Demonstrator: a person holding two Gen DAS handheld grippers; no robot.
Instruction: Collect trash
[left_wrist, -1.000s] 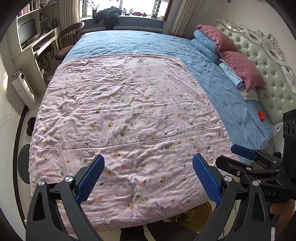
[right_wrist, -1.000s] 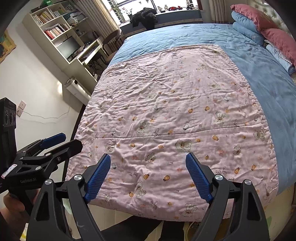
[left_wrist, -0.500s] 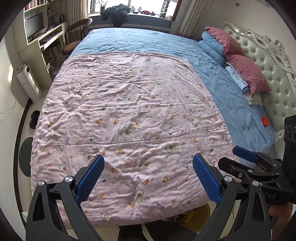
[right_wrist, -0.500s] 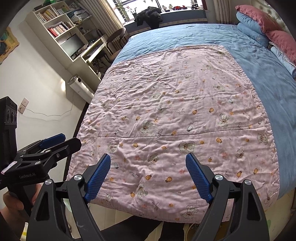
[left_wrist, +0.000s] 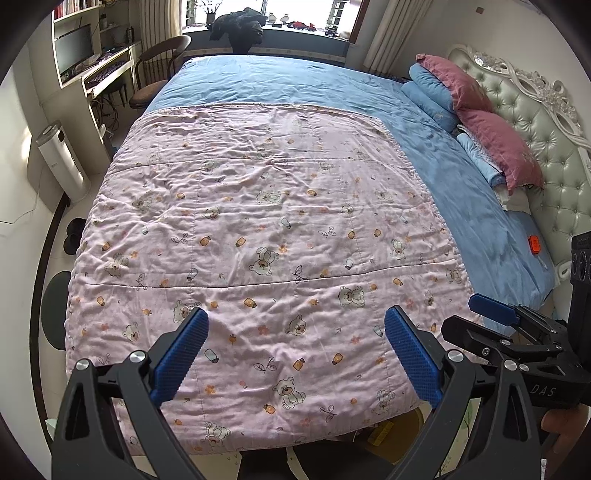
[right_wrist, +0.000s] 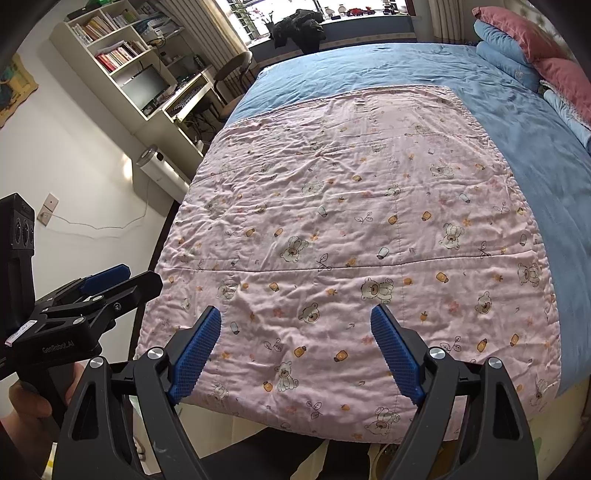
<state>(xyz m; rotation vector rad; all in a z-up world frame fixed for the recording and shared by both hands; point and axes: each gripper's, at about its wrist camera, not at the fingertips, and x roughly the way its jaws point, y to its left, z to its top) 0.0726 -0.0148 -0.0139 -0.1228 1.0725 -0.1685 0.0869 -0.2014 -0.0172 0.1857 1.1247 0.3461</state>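
Both grippers hang above the near edge of a wide bed, pointing across it toward the window side. The left gripper (left_wrist: 295, 354) has its jaws spread wide with nothing between the blue pads, and the right gripper (right_wrist: 295, 350) is likewise released and empty; each shows in the other's view, the right gripper (left_wrist: 517, 332) low at the right edge and the left gripper (right_wrist: 85, 295) low at the left edge. Under them lies a pink quilt (left_wrist: 266, 229) printed with bears and small jars, spread flat over a blue sheet (left_wrist: 461, 184), its near hem hanging over the bed's edge. No piece of trash can be made out on the quilt, so its heading and long axis cannot be told. A small orange object (left_wrist: 534, 244) lies on the blue sheet near the tufted headboard (left_wrist: 535, 122), too small to identify. Maroon pillows (left_wrist: 498, 140) are stacked against the headboard. Past the far corner stand a chair (left_wrist: 159, 74), a table with a monitor (right_wrist: 147, 86), and a white air purifier (left_wrist: 61, 162).
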